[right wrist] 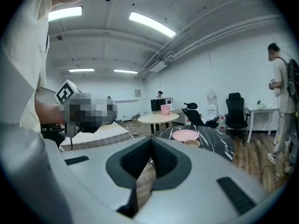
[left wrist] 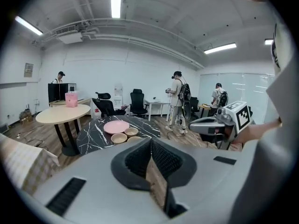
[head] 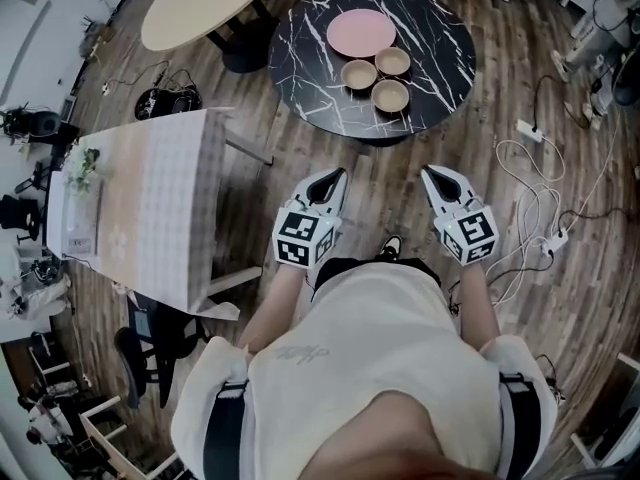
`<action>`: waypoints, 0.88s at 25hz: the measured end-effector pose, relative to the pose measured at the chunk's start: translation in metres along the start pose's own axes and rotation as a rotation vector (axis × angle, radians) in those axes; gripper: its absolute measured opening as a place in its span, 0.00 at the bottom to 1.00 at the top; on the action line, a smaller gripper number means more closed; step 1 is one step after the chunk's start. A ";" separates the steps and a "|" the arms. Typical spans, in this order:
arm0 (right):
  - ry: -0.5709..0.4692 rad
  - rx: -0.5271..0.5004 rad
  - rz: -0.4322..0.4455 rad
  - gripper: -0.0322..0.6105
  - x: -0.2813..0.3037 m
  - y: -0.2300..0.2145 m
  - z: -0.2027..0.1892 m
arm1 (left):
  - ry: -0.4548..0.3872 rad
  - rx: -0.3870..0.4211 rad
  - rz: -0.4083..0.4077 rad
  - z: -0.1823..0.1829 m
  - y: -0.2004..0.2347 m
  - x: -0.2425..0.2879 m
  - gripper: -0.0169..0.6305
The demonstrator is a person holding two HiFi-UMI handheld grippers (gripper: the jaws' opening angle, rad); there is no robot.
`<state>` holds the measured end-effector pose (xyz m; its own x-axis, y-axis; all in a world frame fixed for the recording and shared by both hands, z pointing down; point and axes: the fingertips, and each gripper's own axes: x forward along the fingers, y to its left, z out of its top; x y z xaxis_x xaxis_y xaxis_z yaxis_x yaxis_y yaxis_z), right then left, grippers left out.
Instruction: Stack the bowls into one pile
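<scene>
Person stands on the wood floor with a gripper in each hand, both held out in front, side by side and apart from each other

Left gripper: jaws closed tip to tip, nothing between them, only floor shows past the pads in the left gripper view. Right gripper: same, jaws fully together, empty. Both point toward the far round black marble table, and both are well short of it

Task items: three tan bowls on that table, not stacked, each upright on the tabletop in a loose triangle. Left bowl, far bowl and near-right bowl sit close together; can't tell whether their rims touch or are just beside each other. All look empty. Pink plate lies flat just beyond the bowls, on the far part of the table, nothing on it

Other: rectangular table with checked cloth near left, a small plant at its left end. Round beige table far left, with a pink box on it. White cables loop on the floor at right, a power strip beside them. In the left gripper view a few people stand at the far side of the room, and black office chairs stand by the far wall
</scene>
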<state>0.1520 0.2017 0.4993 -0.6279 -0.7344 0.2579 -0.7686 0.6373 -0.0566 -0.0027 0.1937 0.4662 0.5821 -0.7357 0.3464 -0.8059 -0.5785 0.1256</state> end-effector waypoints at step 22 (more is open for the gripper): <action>0.039 0.131 -0.038 0.05 0.039 -0.059 -0.018 | 0.032 -0.060 -0.030 0.026 0.048 0.072 0.06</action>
<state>0.1754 0.1394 0.5296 -0.5945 -0.7461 0.2999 -0.8029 0.5710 -0.1710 0.0032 0.1033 0.4735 0.6028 -0.7063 0.3713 -0.7940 -0.5772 0.1910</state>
